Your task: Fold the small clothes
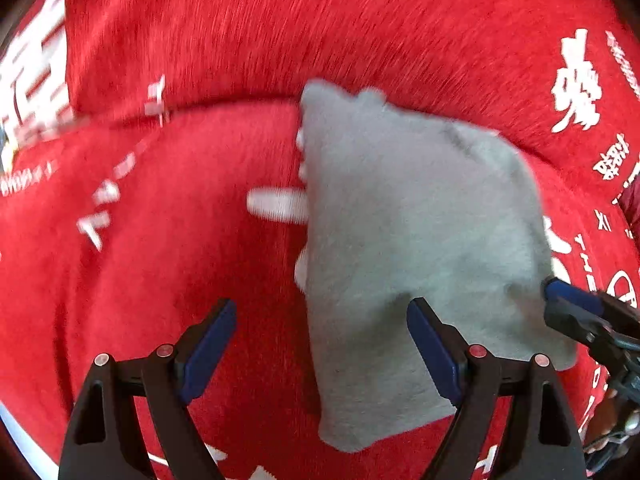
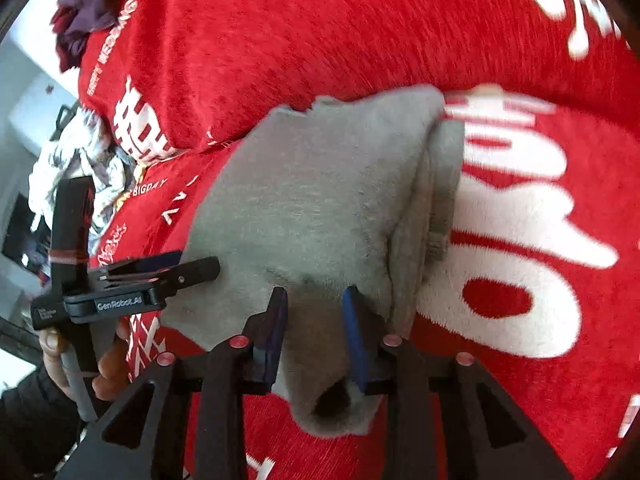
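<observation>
A grey sock-like garment (image 1: 420,240) lies on a red plush blanket (image 1: 180,260) with white lettering. My left gripper (image 1: 322,316) is open above the garment's near left edge, holding nothing. My right gripper (image 2: 314,304) has its fingers on either side of the garment's near end (image 2: 328,396), which bunches between the blue pads (image 2: 354,340). In the left wrist view the right gripper (image 1: 576,308) shows at the garment's right edge. In the right wrist view the left gripper (image 2: 180,270) shows at the garment's left side. The garment's far part is folded over (image 2: 436,184).
The red blanket covers a raised cushion or backrest (image 2: 320,32) behind the garment. A pile of white and patterned clothes (image 2: 76,160) and a dark purple garment (image 2: 84,12) lie at the far left edge.
</observation>
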Demonstrator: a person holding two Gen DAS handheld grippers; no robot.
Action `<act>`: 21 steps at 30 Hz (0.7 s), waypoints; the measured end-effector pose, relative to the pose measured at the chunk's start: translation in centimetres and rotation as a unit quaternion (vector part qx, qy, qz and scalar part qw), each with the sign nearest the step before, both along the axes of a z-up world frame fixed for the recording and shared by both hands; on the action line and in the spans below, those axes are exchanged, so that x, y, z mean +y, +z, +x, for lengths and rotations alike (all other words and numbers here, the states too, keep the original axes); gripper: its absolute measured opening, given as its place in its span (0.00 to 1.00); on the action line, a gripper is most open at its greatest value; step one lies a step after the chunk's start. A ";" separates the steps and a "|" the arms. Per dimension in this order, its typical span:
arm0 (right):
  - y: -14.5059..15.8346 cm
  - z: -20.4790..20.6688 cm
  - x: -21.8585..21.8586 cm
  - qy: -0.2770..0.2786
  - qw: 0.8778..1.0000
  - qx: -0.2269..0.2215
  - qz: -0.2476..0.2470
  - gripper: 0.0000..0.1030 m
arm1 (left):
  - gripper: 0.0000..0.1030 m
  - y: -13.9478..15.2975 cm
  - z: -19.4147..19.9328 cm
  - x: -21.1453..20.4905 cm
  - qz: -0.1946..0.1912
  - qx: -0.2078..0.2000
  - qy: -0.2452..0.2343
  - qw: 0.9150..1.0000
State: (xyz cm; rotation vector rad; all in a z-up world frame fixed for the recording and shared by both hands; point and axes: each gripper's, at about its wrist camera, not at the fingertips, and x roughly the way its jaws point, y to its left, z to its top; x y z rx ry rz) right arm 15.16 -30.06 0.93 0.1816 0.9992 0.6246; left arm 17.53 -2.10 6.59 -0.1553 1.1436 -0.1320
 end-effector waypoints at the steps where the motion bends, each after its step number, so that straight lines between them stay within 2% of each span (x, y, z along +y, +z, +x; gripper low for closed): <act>1: 1.1 -0.7 0.1 -0.002 1.000 -0.025 -0.011 0.58 | 0.84 0.7 0.1 -0.3 0.009 -0.011 -0.004 1.000; 3: 2.7 -1.2 -0.1 -0.014 0.997 -0.065 -0.035 0.72 | 0.84 1.7 0.1 -0.8 0.023 -0.026 -0.008 0.999; 7: 4.8 -1.0 -0.1 -0.030 0.992 -0.098 -0.072 0.73 | 0.84 2.1 0.8 -1.5 0.044 -0.040 -0.009 0.998; 12: 4.9 0.5 2.2 -0.024 0.985 -0.116 -0.127 0.73 | 0.84 1.3 2.4 -1.6 0.057 -0.035 0.011 0.998; 16: 3.8 2.9 4.8 -0.029 0.980 -0.111 -0.162 0.72 | 0.84 1.2 4.1 -1.6 0.063 -0.045 0.022 0.997; 20: 2.3 5.2 6.4 -0.025 0.982 -0.087 -0.165 0.72 | 0.85 0.7 5.6 -1.9 0.076 -0.044 0.020 0.996; 21: 1.7 5.5 6.7 -0.024 0.981 -0.082 -0.174 0.72 | 0.87 0.4 5.9 -1.9 0.079 -0.043 0.019 0.996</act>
